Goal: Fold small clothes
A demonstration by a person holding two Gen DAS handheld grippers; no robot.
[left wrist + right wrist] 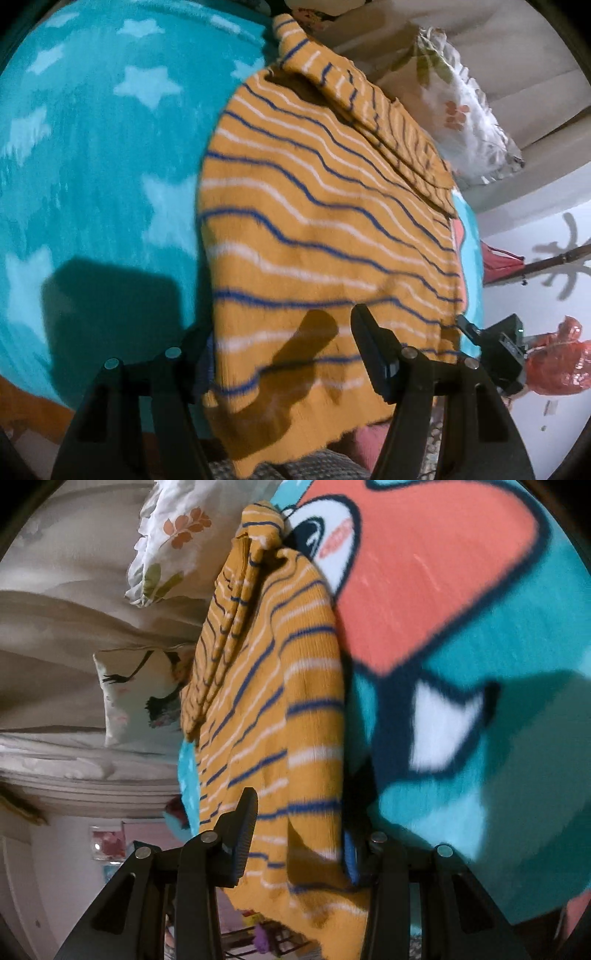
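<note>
A small mustard-yellow sweater (314, 221) with blue and white stripes lies on a teal star-print blanket (92, 166). Its sleeve is folded across the far end. My left gripper (280, 343) has its jaws apart around the sweater's near hem, one finger (373, 350) lying on top of the cloth. In the right wrist view the sweater (266, 720) runs between the fingers of my right gripper (299, 834), whose jaws stand apart on either side of the hem. The other gripper (495, 354) shows at the sweater's right edge in the left wrist view.
The blanket (480, 738) carries a large coral and white cartoon print. Flowered pillows (461, 110) (166, 542) and beige bedding (55, 627) lie beyond the sweater. A red plastic bag (554, 358) and a coat stand (565, 254) are off the bed edge.
</note>
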